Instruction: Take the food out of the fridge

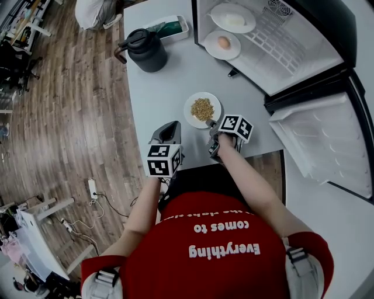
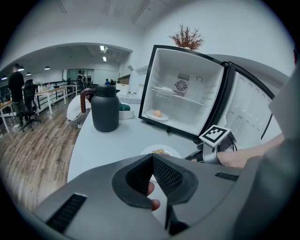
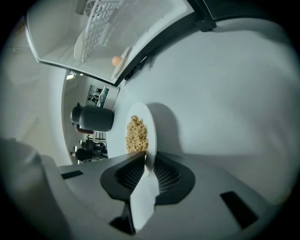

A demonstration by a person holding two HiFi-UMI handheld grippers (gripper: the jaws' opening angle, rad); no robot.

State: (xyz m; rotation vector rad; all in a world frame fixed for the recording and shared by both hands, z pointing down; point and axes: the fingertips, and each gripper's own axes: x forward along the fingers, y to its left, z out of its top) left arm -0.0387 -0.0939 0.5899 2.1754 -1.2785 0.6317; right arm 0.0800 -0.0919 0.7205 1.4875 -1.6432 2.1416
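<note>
A white plate of brown grains (image 1: 202,109) rests on the grey table (image 1: 163,87), in front of the open fridge (image 1: 292,52). My right gripper (image 1: 209,124) is at its near rim. In the right gripper view the plate's (image 3: 138,123) rim stands between the pads of the right gripper (image 3: 149,161), which lie against it. Inside the fridge are a plate with an egg (image 1: 222,44) and a plate with pale food (image 1: 232,17). My left gripper (image 1: 169,128) hovers left of the grain plate, jaws together and empty; in its own view the left gripper (image 2: 153,161) points at the plate (image 2: 161,152).
A dark jug (image 1: 146,51) and a tray with a green thing (image 1: 169,28) stand at the table's far left. The fridge door (image 1: 327,146) hangs open to the right. The table's near edge lies just under my grippers.
</note>
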